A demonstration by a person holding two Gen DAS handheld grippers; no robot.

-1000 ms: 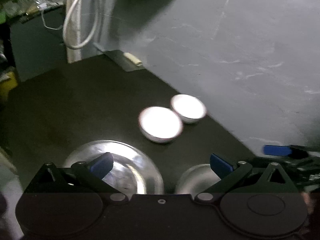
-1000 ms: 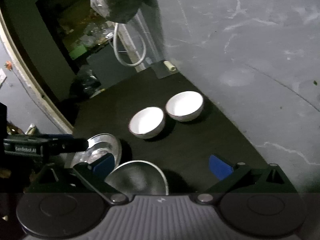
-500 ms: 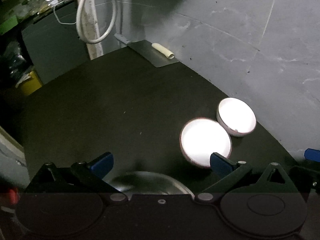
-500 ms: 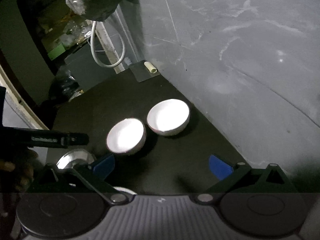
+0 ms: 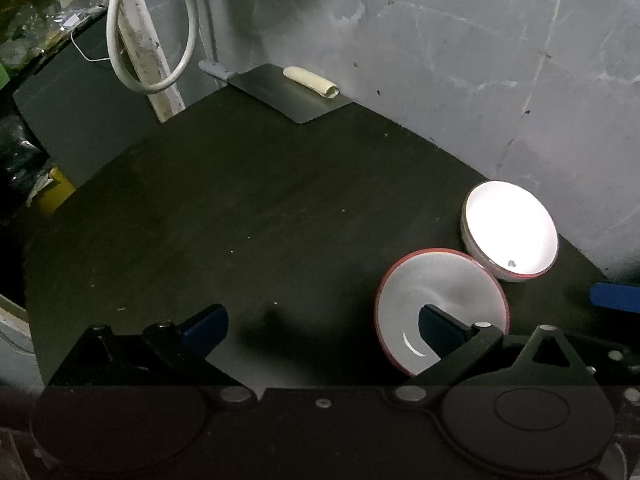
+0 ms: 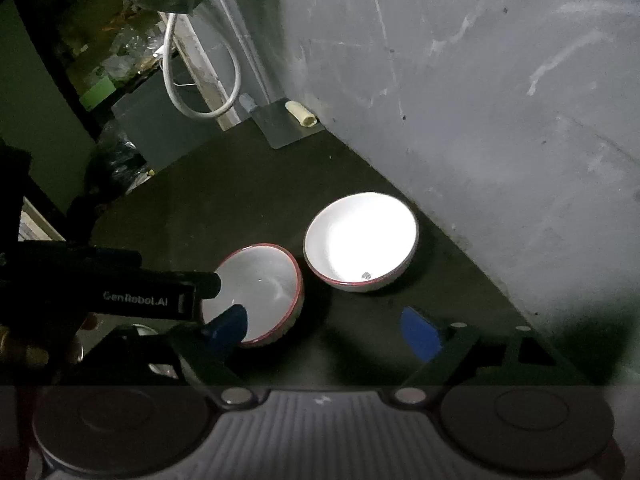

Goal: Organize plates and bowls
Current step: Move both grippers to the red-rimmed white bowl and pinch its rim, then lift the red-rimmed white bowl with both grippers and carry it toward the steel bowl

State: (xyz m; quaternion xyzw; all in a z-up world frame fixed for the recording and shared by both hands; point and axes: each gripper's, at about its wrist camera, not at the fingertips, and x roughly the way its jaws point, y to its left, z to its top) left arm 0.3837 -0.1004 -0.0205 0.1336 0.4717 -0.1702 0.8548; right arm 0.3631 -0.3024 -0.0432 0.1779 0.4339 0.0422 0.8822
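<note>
Two white bowls with red rims stand side by side on the black table (image 5: 248,216), close to the grey wall. My left gripper (image 5: 322,324) is open. Its right finger overlaps the inside of the near bowl (image 5: 436,292) and its left finger hangs over bare table, so the bowl's left wall lies between the jaws. I cannot tell whether it touches. The far bowl (image 5: 510,232) is brightly lit. My right gripper (image 6: 324,334) is open with its jaws closing. Its left fingertip is in front of the near bowl's (image 6: 260,280) front rim. The far bowl (image 6: 360,240) lies ahead of it.
A cleaver (image 5: 288,96) with a pale roll (image 5: 312,80) on its blade lies at the table's back corner. A white hose (image 5: 152,40) loops against a post behind it. A sliver of steel dish (image 6: 156,368) shows under the left gripper's body (image 6: 120,292). The table drops off at the left.
Both grippers have moved in and down toward the bowls. The steel plates have slid out of the left wrist view. The left gripper's right finger now overlaps the near bowl. The right jaws have narrowed.
</note>
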